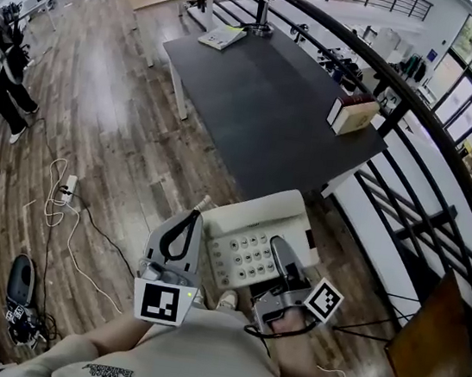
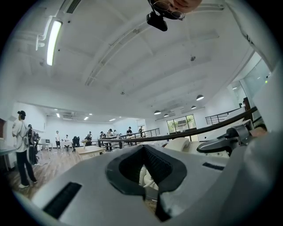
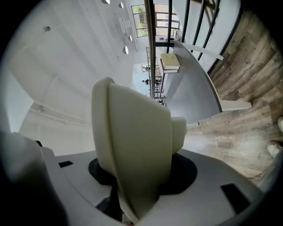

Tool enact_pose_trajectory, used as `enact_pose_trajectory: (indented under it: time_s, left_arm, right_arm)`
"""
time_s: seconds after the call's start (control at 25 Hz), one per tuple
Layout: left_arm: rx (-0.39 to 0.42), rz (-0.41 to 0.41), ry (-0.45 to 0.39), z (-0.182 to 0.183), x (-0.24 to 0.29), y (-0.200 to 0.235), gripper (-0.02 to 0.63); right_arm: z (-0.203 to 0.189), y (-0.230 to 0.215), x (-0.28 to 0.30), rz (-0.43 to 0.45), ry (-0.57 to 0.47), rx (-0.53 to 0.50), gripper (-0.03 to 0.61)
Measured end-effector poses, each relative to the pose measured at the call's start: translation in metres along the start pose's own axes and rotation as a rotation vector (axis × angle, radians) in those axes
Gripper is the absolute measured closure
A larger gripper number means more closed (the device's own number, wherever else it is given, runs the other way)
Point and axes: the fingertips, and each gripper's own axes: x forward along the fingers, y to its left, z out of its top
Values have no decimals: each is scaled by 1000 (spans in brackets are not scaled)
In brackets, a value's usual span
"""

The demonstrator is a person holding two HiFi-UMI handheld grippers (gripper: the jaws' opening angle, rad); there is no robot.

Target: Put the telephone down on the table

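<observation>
I hold a cream desk telephone (image 1: 248, 228) with a keypad in the air in front of my chest, over the wooden floor and short of the dark table (image 1: 266, 100). My right gripper (image 1: 278, 248) is shut on the telephone's right side. In the right gripper view the cream body (image 3: 132, 141) fills the space between the jaws (image 3: 132, 181). My left gripper (image 1: 195, 216) lies along the telephone's left edge with its tips together (image 2: 142, 149). A cream coiled cord shows through the gap behind them. Whether the tips pinch any part of the telephone (image 2: 179, 145) is hidden.
On the table stand a tan box (image 1: 353, 114), papers (image 1: 222, 38) and a metal post (image 1: 261, 13). A black railing (image 1: 405, 102) curves along its right side. A power strip with cables (image 1: 65, 194) lies on the floor at left. A person (image 1: 8, 73) stands far left.
</observation>
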Motion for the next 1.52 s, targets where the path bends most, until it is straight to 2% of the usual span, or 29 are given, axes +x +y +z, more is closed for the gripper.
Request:
enact_pose_trajectory:
  time_s: [0.32, 0.6, 0.68, 1.12, 1.24, 1.36, 1.52]
  left_arm:
    - [19, -3, 9, 0, 2, -18, 609]
    - [26, 39, -32, 7, 16, -27, 609]
    - [10, 52, -51, 12, 20, -30, 611]
    - [37, 75, -98, 17, 35, -30, 611]
    - [46, 80, -106, 12, 40, -26, 611]
    - [17, 92, -118, 4, 50, -19, 611]
    - [22, 90, -96, -16, 61, -5, 609]
  right_arm:
    - [5, -1, -6, 0, 20, 10, 370]
    - [29, -1, -6, 42, 18, 52, 370]
    - [35, 0, -5, 48, 21, 45, 370]
    - [53, 2, 10, 68, 66, 6, 370]
    - [57, -1, 14, 74, 65, 2, 370]
    - [67, -9, 25, 74, 60, 4, 370]
    - [70, -23, 39, 79, 65, 7, 370]
